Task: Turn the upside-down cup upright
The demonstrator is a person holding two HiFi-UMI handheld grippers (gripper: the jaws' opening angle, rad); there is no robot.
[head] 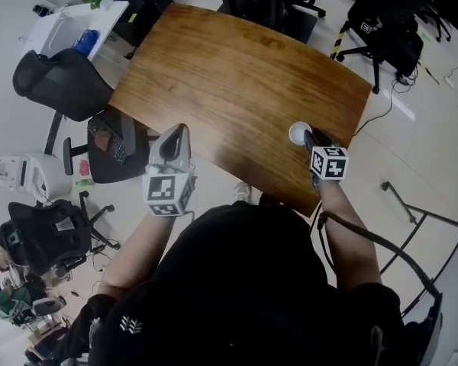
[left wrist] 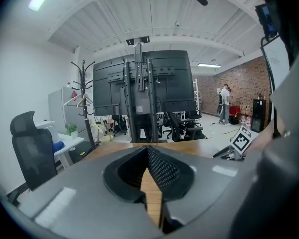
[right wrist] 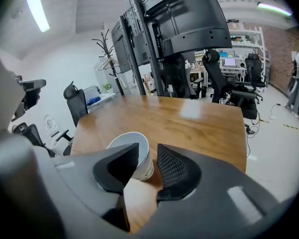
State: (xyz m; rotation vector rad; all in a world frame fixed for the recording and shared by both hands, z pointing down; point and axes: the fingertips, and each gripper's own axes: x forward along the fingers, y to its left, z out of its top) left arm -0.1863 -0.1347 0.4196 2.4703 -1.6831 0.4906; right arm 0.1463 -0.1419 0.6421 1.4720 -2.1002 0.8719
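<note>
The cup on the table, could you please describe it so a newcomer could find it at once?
Find the large wooden table. Near its right-hand edge, at the right tongs' tips, stands the white cup, the only object on it.

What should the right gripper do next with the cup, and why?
Probably draw the right gripper straight back. The cup already seems to stand open side up on the table, and the jaws are apart, close beside it.

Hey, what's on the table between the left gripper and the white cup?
Nothing. In the head view, only bare wooden table runs from the left gripper across to the cup.
</note>
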